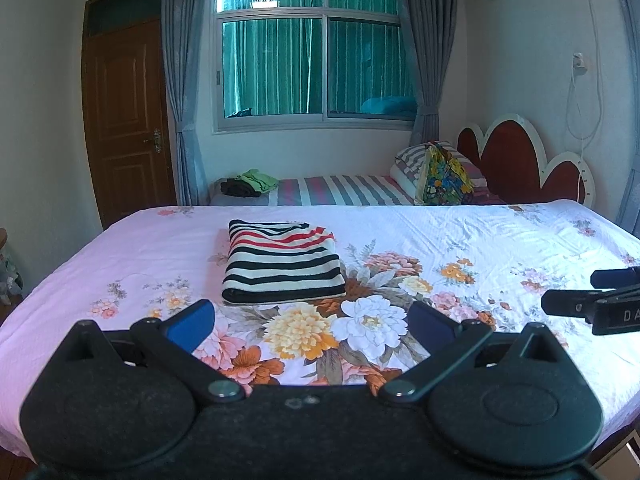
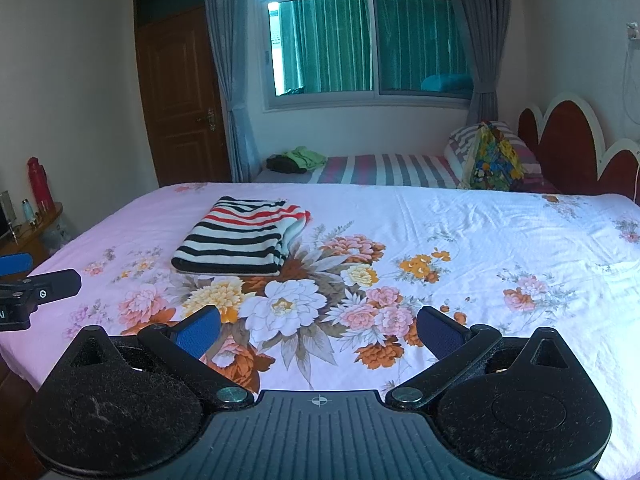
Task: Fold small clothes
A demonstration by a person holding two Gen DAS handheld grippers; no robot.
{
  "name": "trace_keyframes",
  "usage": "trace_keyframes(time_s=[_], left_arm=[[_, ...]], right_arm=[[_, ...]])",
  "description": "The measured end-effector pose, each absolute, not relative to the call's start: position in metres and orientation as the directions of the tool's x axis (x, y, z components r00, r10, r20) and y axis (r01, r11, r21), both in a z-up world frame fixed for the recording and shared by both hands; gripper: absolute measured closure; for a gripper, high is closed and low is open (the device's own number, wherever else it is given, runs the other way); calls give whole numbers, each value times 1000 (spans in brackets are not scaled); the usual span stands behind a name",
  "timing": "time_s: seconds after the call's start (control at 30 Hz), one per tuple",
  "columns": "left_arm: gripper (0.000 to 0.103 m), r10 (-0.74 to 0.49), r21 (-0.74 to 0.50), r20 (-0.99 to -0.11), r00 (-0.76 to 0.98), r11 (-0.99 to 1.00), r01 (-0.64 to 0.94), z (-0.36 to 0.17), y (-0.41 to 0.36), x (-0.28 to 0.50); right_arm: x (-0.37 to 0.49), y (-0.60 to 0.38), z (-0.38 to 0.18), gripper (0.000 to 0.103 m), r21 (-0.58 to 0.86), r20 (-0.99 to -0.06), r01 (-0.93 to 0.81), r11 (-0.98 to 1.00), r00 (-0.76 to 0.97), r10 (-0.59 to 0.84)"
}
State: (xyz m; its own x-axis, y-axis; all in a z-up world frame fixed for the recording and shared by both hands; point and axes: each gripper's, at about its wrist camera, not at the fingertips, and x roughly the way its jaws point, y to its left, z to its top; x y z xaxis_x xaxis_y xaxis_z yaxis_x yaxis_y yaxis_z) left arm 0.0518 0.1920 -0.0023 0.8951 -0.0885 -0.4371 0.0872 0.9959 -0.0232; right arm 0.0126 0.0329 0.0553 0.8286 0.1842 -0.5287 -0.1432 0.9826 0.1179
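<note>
A striped garment (image 1: 282, 265) in black, white and red lies folded into a flat rectangle on the floral bedsheet (image 1: 460, 236). In the right wrist view the same striped garment (image 2: 242, 236) sits left of centre on the bedsheet (image 2: 480, 232). My left gripper (image 1: 311, 322) hovers open above the near part of the bed, short of the garment, nothing between its blue pads. My right gripper (image 2: 318, 334) is open too, empty, to the right of the garment and nearer the bed's front edge. Each gripper shows at the other view's side edge.
A second bed with a striped cover (image 1: 340, 190) stands behind, carrying a green and dark clothes pile (image 1: 250, 182), pillows and a colourful bag (image 1: 444, 178). A red headboard (image 1: 516, 160) is at the right. A wooden door (image 1: 124, 120) and a shelf with red bottles (image 2: 38, 184) are at the left.
</note>
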Motion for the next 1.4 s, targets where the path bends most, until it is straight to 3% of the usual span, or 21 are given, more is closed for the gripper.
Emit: trace_keyframes(time_s=[1.4], left_arm=[[1, -90, -21, -434, 897, 996, 90, 0, 192, 59]], right_arm=[[21, 23, 45, 0, 115, -538, -176, 978, 816, 210]])
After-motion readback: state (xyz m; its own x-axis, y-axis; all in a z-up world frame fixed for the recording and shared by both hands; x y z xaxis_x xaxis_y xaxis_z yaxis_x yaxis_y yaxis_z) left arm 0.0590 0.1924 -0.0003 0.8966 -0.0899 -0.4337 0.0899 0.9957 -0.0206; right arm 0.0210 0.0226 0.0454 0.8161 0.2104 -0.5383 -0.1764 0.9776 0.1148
